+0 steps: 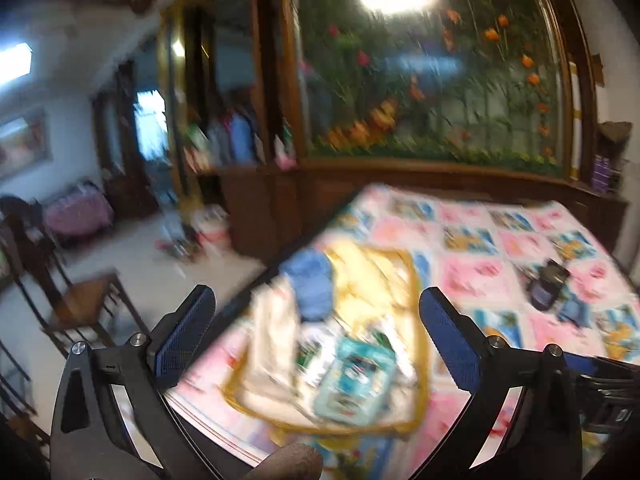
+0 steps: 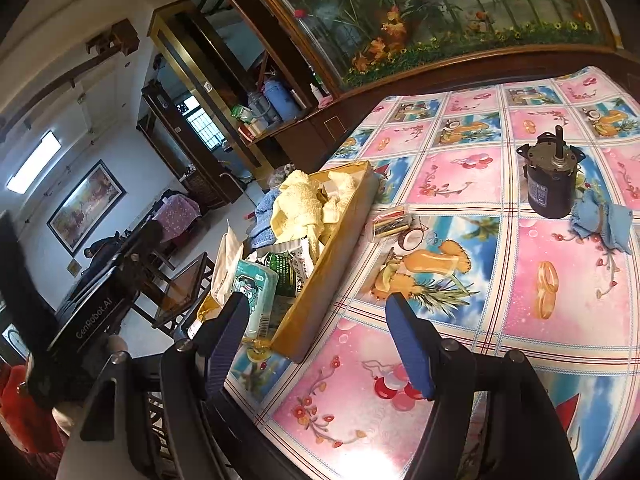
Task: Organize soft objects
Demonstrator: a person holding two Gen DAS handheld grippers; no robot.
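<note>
A table (image 2: 460,200) under a pink-and-blue patterned cloth stands beside a wooden cabinet (image 2: 304,120). The box (image 2: 340,232) of towels (image 2: 296,208) sits at its edge. Both grippers (image 1: 316,336) (image 2: 320,344) hover with fingers spread, empty.

Left gripper (image 1: 318,336) is seen low in its frame with the jaws spread wide and nothing held between them, blue-padded fingers (image 1: 186,330) angled outward toward lower left and lower right. Right gripper (image 2: 320,344) is parked at the bottom centre of its own view, jaws likewise gaping and empty. In the left view, the whole scene is smeared by blur.
</note>
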